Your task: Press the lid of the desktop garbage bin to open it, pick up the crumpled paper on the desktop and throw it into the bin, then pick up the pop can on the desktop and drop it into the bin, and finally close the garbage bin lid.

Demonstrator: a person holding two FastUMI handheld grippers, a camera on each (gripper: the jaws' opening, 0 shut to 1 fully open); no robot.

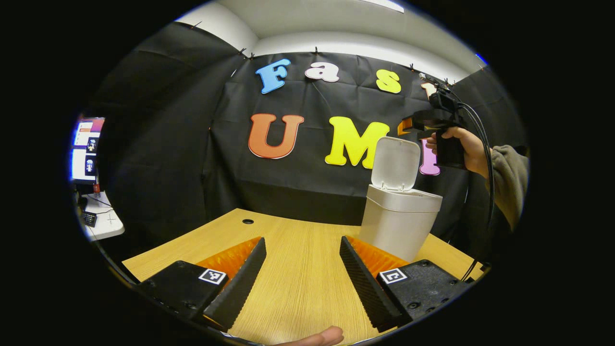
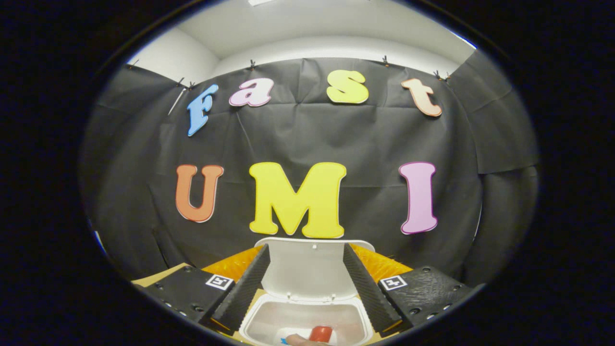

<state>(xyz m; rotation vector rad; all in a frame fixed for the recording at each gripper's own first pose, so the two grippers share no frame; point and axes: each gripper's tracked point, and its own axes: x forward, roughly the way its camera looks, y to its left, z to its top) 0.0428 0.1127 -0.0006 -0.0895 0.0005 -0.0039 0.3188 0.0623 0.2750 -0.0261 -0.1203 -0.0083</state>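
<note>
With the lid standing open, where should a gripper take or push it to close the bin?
Go for the lid's free top edge, coming from behind and above with the right gripper, which hovers open over the bin. The lid is hinged at the rear rim and stands upright, so pushing there likely swings it down.

We hold the left gripper (image 1: 302, 269) low and level, its fingers (image 1: 240, 281) spread wide apart with nothing between them; a fingertip of our own hand (image 1: 323, 337) shows at the bottom edge of the left gripper view. In that same view, the right gripper (image 1: 435, 117) is raised high off to the right, gripped by our right hand (image 1: 463, 149) around its handle, a grey sleeve (image 1: 509, 182) behind the wrist. In the right gripper view, the right gripper (image 2: 306, 283) points forward and slightly downward, fingers (image 2: 367, 288) parted wide, nothing pinched between them.
</note>
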